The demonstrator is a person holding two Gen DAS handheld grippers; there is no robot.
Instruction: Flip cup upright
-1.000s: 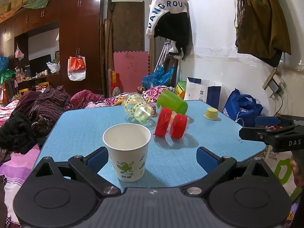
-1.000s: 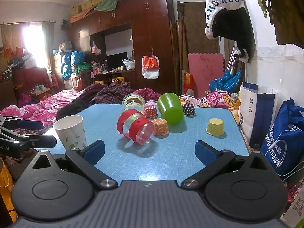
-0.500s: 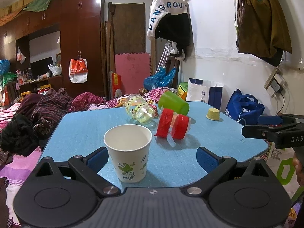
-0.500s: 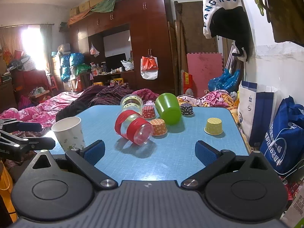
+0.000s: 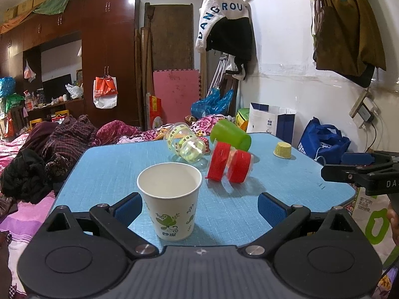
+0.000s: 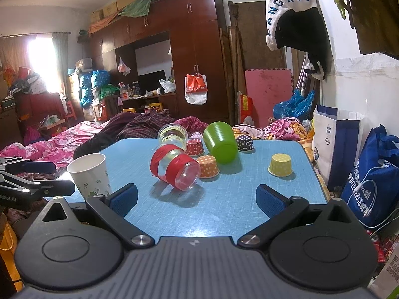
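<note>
Paper cup [image 5: 170, 200] upright near the tabletop's [image 5: 112, 164] front-left corner, just inside the spread-open left gripper [image 5: 199, 208]; red-banded clear cup [image 6: 174, 168] on its side mid-table, base toward the empty, wide-open right gripper [image 6: 197, 196], nearer that one

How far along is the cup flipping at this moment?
Done: the paper cup stands upright, mouth up. In hand: nothing; the left gripper and right gripper are both open. Left: the red-banded cup, green cup and yellow-banded cup lie on their sides.
</note>
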